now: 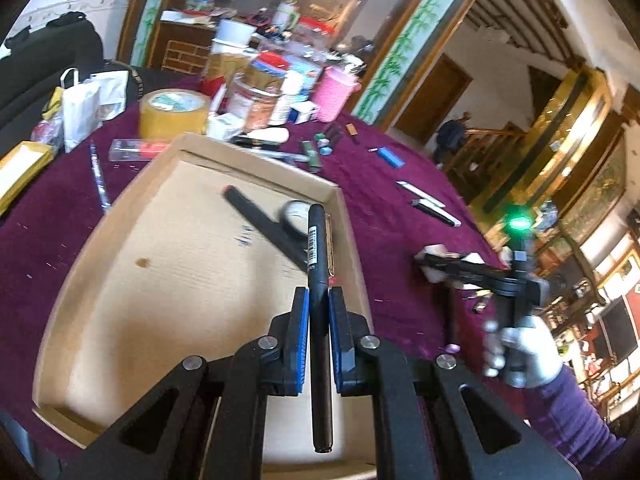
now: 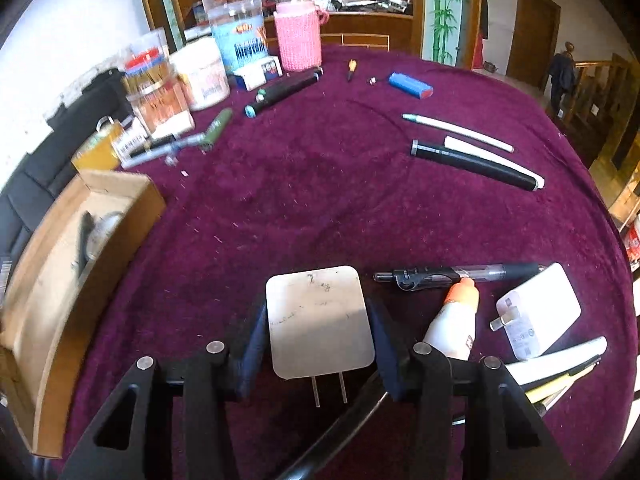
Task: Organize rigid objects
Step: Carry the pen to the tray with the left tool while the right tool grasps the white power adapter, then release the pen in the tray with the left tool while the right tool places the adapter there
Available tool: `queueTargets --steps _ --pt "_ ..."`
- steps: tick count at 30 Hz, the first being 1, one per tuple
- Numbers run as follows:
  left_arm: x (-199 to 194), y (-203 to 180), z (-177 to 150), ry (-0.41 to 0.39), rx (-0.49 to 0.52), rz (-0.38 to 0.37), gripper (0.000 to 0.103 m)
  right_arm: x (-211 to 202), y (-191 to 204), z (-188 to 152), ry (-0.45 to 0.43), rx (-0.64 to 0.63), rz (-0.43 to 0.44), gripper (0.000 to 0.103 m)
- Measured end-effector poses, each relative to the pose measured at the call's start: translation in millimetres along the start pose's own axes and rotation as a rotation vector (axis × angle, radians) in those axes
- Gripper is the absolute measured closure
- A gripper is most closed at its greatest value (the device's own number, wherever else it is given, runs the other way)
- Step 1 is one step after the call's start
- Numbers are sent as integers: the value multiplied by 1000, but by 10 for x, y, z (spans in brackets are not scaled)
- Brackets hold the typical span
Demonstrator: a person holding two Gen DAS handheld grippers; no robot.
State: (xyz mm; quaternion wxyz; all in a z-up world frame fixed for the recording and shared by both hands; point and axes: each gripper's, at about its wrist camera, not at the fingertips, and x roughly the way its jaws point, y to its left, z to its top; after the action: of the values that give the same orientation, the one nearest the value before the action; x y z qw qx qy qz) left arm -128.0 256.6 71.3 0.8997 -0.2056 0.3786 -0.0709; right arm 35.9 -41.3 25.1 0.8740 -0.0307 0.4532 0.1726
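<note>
My left gripper (image 1: 319, 292) is shut on a black pen (image 1: 317, 248), which points forward between the blue pads. It hangs over the right side of an open cardboard tray (image 1: 160, 260). In that tray lie a long black bar (image 1: 260, 224) and a small tape ring (image 1: 294, 216). My right gripper (image 2: 318, 308) is down at the purple tablecloth with a white wall charger (image 2: 320, 332) between its pads, prongs toward the camera. Both pads touch the charger's sides. The left wrist view shows the right gripper (image 1: 440, 268) beside the tray, held by a gloved hand (image 1: 524, 352).
Right of the held charger lie a black gel pen (image 2: 460, 272), an orange-capped glue bottle (image 2: 456, 320) and a second white charger (image 2: 536, 312). Farther out are black and white pens (image 2: 476, 164), a blue lighter (image 2: 410, 85), a pink-sleeved bottle (image 2: 298, 40) and jars (image 2: 236, 36). The tray (image 2: 48, 280) sits at the left.
</note>
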Motion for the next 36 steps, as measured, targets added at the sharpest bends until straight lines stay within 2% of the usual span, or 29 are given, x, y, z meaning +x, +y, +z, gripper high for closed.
queueTargets --steps 5,8,11,16,19,22,24,26,30,32,36 --pt "222 239 260 74 -22 90 94 -273 193 102 -55 -4 78 51" --pt "415 448 421 141 -89 105 94 -388 412 167 -64 -32 142 50" --pt "634 584 589 183 -106 154 94 -426 707 219 -44 -64 220 50" --pt "997 754 775 241 -147 177 94 -327 1189 315 15 -84 339 50" --pt "1036 802 854 219 -160 170 94 -186 1503 356 60 -120 364 50" --pt "943 839 876 193 -193 108 84 -44 1768 355 111 -152 381 50" --pt "770 825 837 155 -194 65 64 50 1931 333 142 -177 395 50" --pt "535 809 781 104 -191 27 59 119 2049 314 159 -200 394 50" --pt "83 838 651 1 -174 2 52 289 2252 314 186 -224 383 50" --pt "-124 907 571 -44 -183 -5 51 370 2320 338 193 -224 382 50" --pt "-375 1090 434 -88 -219 -18 50 454 2436 416 192 -221 370 50"
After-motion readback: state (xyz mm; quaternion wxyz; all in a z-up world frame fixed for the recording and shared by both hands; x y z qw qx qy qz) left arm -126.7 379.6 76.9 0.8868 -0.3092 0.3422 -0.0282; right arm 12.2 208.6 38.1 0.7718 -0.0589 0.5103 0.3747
